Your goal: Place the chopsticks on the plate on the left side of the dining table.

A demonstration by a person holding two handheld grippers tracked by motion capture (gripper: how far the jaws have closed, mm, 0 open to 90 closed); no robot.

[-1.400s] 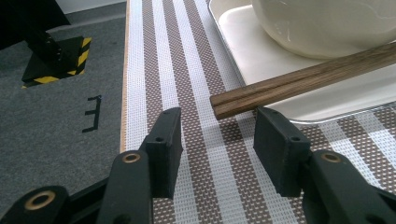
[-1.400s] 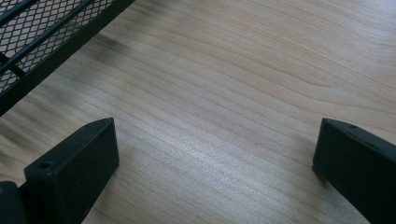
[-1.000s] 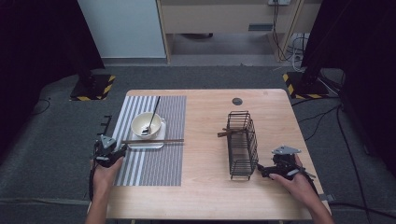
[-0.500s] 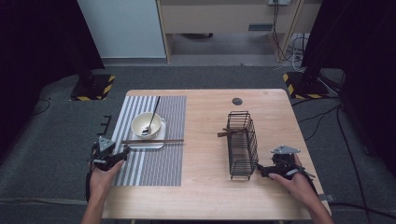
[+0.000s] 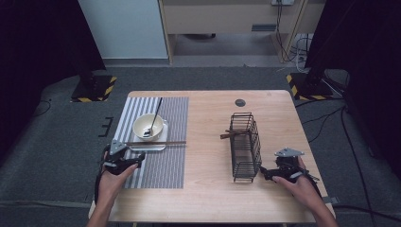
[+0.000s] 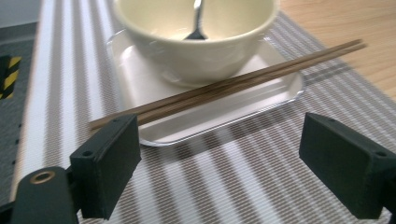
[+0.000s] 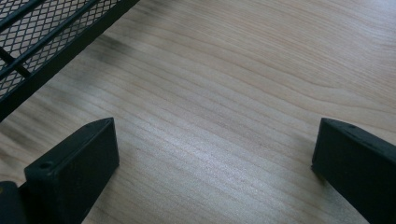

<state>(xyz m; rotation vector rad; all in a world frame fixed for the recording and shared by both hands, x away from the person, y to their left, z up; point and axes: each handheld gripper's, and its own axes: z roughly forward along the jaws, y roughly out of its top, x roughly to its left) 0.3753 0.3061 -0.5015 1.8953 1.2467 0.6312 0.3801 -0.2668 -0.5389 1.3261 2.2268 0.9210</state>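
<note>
Since a second ago, the left gripper (image 6: pixel 219 172) has eased back from the brown wooden chopsticks (image 6: pixel 224 88), jaws wide apart. At its 12 o'clock they bridge the white rectangular tray (image 6: pixel 224 109) before the cream ceramic bowl (image 6: pixel 196 42). Right gripper (image 7: pixel 210 172), jaws open over bare table, has the black wire basket (image 7: pixel 42 42) at 10 o'clock.

The desk (image 7: pixel 243 93) is pale wood, smooth with a soft sheen. The bowl (image 6: pixel 196 42) and tray (image 6: pixel 219 112) look like glossy ceramic. The striped mat (image 6: pixel 233 177) is woven, the chopsticks (image 6: pixel 224 88) matt wood, the basket (image 7: pixel 37 37) black wire mesh.
</note>
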